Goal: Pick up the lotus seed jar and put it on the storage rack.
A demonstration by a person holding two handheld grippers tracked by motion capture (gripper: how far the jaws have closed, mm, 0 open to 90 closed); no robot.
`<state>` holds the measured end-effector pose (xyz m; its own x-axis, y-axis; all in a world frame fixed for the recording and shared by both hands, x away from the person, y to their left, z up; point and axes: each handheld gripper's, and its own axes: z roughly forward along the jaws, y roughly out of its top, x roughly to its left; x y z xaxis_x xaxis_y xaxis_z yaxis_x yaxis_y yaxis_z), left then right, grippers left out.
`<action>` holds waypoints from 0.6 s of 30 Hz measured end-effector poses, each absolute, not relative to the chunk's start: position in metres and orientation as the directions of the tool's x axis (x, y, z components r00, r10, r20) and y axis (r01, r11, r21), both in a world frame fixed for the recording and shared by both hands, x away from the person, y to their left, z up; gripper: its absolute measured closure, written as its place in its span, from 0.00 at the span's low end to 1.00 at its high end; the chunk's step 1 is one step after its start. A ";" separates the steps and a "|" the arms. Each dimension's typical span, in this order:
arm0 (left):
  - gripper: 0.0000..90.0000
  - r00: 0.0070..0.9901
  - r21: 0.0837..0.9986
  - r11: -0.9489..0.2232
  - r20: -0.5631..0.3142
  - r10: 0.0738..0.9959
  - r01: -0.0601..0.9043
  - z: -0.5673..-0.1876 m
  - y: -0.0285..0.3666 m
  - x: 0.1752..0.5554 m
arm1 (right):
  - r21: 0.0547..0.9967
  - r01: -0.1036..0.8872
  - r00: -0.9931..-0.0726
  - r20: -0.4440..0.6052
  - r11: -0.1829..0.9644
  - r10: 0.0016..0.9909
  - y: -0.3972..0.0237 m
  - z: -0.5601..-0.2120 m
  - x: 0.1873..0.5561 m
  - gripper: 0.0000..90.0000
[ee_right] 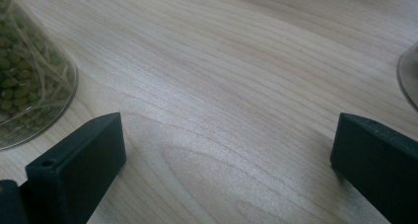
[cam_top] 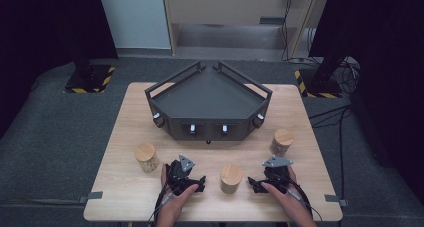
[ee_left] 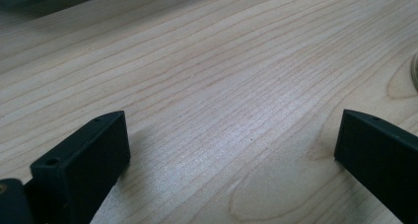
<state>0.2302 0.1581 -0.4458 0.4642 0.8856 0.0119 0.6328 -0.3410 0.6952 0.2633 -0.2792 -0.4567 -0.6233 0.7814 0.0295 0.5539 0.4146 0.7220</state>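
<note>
The left tongs [cam_top: 192, 183] rest wide on the worktop [cam_top: 120, 152], holding nothing. Just right of them stands the middle jar [cam_top: 231, 178]. The right tongs [cam_top: 256, 183] gape empty too. Nothing is grabbed yet; next, I think, one pair must close around that jar.

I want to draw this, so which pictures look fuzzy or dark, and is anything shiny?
High view: sharp on the table, black dark at both sides. Left gripper view: a pale sheen on the wood between the open jaws of the left gripper, far edge blurry. Right gripper view: the same sheen near the right gripper; the glass jar up close looks soft.
</note>
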 end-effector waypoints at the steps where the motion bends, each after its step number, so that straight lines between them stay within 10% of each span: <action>1: 0.00 0.464 0.695 -0.341 0.012 0.886 0.633 -0.446 0.158 0.230 | 0.722 0.554 -0.623 0.030 0.415 0.781 -0.279 -0.457 0.263 0.00; 18: 0.00 0.469 0.696 -0.342 0.009 0.883 0.631 -0.446 0.160 0.231 | 0.722 0.554 -0.623 0.029 0.415 0.782 -0.279 -0.457 0.263 0.00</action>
